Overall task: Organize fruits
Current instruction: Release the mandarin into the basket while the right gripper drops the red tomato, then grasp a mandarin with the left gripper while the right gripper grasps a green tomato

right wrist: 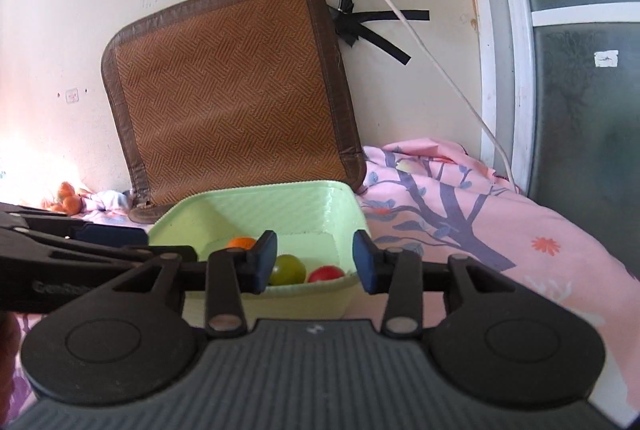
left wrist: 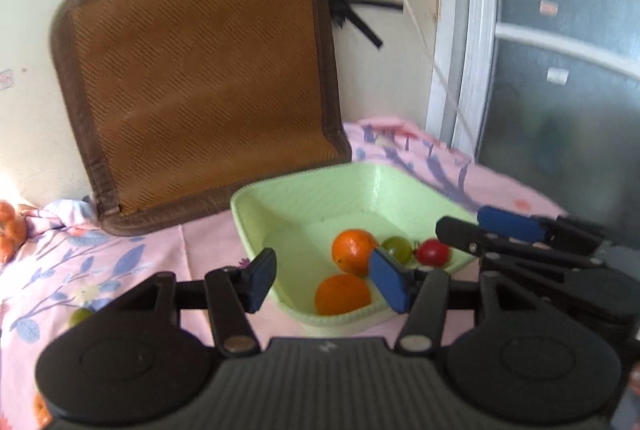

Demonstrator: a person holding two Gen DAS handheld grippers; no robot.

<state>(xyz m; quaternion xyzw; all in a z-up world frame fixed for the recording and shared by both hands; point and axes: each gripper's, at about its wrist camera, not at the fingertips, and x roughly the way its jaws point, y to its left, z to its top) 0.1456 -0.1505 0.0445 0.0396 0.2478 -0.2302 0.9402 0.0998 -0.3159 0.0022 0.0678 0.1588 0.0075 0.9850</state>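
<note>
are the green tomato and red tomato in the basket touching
Apart. The right wrist view shows a strip of basket floor between the green tomato and red tomato.

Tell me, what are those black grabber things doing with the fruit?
A person holds two grabbers and is sorting fruit into a green tray on a pink flowery cloth. Two oranges, a green fruit and a red one sit inside it. The left gripper and right gripper are both open and empty near the tray. Another small green fruit lies on the cloth outside.
</note>
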